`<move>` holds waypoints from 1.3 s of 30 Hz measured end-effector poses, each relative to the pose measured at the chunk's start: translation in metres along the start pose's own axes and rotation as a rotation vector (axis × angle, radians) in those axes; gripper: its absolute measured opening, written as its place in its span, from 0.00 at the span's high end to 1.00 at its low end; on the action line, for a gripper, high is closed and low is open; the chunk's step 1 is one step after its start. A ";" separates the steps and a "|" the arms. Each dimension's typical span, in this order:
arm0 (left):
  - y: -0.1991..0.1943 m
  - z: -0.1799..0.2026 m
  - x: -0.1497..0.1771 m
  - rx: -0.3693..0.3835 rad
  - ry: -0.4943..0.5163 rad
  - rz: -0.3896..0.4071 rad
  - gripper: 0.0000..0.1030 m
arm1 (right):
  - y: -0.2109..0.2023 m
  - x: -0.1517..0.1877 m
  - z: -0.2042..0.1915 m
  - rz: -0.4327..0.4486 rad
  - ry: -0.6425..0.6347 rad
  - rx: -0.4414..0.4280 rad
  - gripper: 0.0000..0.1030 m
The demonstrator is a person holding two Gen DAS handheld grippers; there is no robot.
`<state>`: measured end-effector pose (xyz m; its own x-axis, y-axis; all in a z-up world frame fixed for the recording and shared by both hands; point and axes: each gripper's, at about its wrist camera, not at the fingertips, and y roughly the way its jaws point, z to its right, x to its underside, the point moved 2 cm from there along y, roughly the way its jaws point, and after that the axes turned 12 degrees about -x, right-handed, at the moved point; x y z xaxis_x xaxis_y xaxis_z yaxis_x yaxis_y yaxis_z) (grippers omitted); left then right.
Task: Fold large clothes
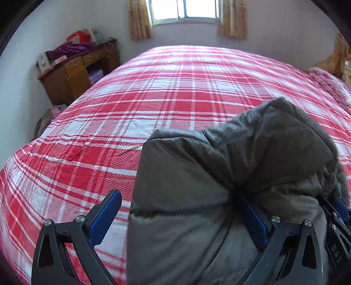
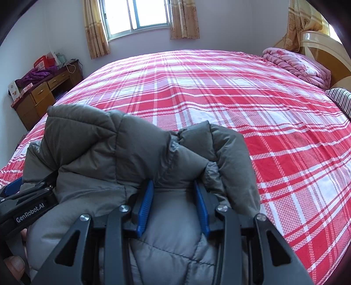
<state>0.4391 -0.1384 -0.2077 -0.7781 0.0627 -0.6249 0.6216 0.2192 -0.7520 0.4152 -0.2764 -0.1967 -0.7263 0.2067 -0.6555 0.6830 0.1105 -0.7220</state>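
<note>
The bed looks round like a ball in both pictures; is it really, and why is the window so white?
Left wrist view: the fisheye lens bulges the bed, and daylight washes out the window. Right wrist view: same bulge, dark corners, though the window shows its frame.

A: Where does the left wrist view look from?
B: Low at the bed's (image 1: 175, 92) near edge, tilted down, facing the window (image 1: 182, 9).
A: The right?
B: Beside it; both share the grey jacket (image 2: 122, 153), close up.
</note>
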 end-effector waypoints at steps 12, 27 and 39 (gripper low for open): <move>-0.038 -0.048 0.053 0.140 0.026 0.027 0.01 | -0.074 0.046 0.021 0.050 0.104 -0.074 0.24; -0.031 -0.031 0.061 0.199 0.053 0.032 0.01 | -0.063 0.074 0.034 0.037 0.177 -0.263 0.30; -0.028 -0.027 0.063 0.190 0.051 0.060 0.01 | -0.068 0.080 0.046 0.052 0.212 -0.259 0.24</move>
<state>0.3700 -0.1145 -0.2203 -0.7395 0.1207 -0.6622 0.6692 0.0260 -0.7426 0.3073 -0.3120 -0.2106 -0.6763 0.4132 -0.6098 0.7354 0.3321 -0.5906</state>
